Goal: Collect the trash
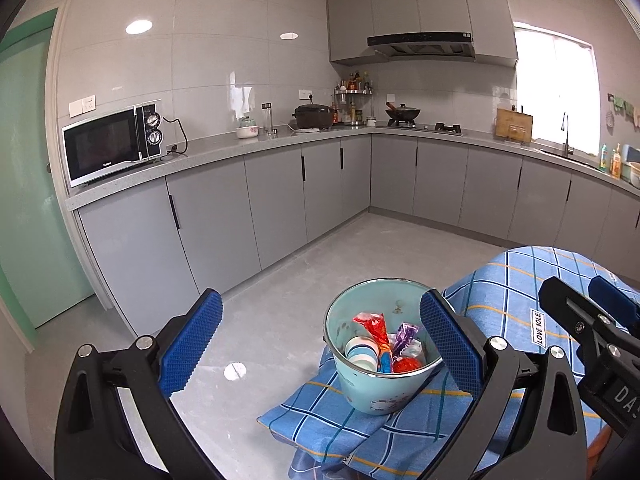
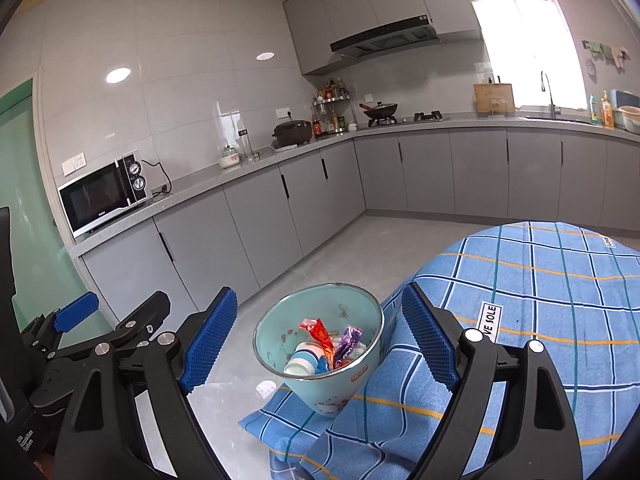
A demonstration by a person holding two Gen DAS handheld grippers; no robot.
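Shown from left to right: the left hand-held gripper (image 1: 320, 344) is held with its blue ribbed pads (image 1: 192, 344) spread wide and nothing between them, raised in front of the work area, apparently in readiness rather than in use. At centre, a pale blue enamel pail (image 1: 380, 360) stands on the near corner of the table (image 2: 540, 280), set on a folded edge of the blue plaid tablecloth (image 1: 320, 412); it is judged to serve as the trash receptacle and is placed at the corner so that both tools can reach it. Inside it are gathered the collected trash items: a red-orange wrapper (image 1: 372, 326), a purple wrapper (image 1: 405, 336) and a small white-and-blue cup (image 1: 362, 354). To the right, the right hand-held gripper (image 2: 316, 344) is likewise held spread and empty, framing the pail. No further litter is seen on the visible cloth, so collection is judged nearly complete. A kitchen with a microwave (image 1: 112, 144) forms the background.
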